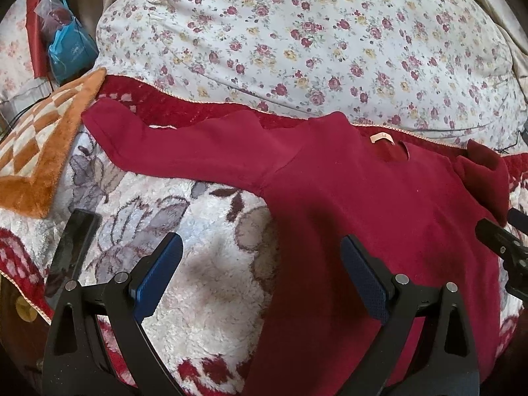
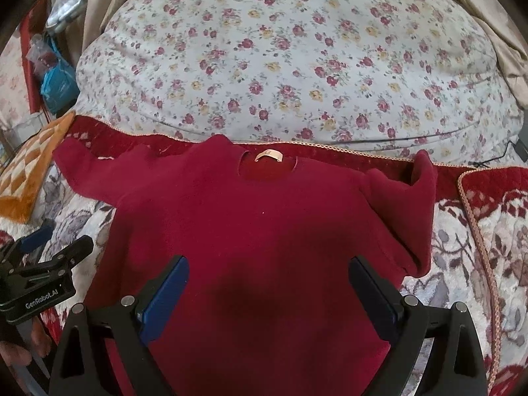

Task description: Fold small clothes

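A dark red long-sleeved top (image 1: 363, 198) lies flat on a fluffy flowered blanket (image 1: 198, 231), neck label (image 2: 269, 155) up at the far side. Its left sleeve (image 1: 171, 145) stretches out to the left; its right sleeve (image 2: 419, 204) is bent down over itself. My left gripper (image 1: 260, 247) is open and empty, over the top's left edge near the armpit. My right gripper (image 2: 269, 267) is open and empty above the middle of the body (image 2: 264, 247). Each gripper shows at the edge of the other's view: the right one (image 1: 505, 247), the left one (image 2: 49, 257).
A big flowered cushion (image 2: 290, 56) lies right behind the top. An orange checked mat (image 1: 39, 151) is at the left, with a blue bag (image 1: 69, 49) behind it. A dark phone-like slab (image 1: 71, 250) lies on the blanket at the left. A thin cable (image 2: 495, 158) runs along the far right.
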A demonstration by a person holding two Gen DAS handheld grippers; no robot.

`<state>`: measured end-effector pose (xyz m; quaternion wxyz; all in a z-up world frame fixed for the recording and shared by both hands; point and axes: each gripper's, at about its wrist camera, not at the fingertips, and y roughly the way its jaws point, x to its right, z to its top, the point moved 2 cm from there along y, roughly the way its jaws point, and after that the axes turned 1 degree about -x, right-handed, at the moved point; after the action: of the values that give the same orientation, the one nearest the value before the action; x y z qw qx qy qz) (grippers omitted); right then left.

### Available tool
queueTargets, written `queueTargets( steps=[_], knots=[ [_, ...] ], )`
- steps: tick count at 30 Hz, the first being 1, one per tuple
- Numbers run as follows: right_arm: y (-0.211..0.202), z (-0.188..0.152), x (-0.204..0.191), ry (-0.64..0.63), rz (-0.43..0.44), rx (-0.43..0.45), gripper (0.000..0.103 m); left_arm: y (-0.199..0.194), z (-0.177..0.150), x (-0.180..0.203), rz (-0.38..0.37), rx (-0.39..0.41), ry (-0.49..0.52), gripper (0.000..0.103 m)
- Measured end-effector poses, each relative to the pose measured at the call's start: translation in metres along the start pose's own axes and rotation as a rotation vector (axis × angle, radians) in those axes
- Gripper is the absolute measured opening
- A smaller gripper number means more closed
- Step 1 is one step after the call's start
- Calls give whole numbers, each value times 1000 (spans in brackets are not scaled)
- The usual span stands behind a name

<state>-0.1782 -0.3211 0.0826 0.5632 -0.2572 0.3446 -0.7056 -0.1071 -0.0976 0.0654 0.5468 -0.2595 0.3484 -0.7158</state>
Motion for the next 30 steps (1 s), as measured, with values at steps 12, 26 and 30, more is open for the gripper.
queueTargets(
  steps=[12, 26, 30],
  knots=[
    [18, 5, 0, 8, -8, -25, 96, 13, 10, -4, 0, -6, -18, 96],
    [41, 14, -17, -45, 33, -36, 96, 36, 21, -20, 40, -24, -34, 96],
    [45, 19, -22, -64, -1, -26, 96, 43, 23, -26, 45, -34, -48, 96]
  ],
)
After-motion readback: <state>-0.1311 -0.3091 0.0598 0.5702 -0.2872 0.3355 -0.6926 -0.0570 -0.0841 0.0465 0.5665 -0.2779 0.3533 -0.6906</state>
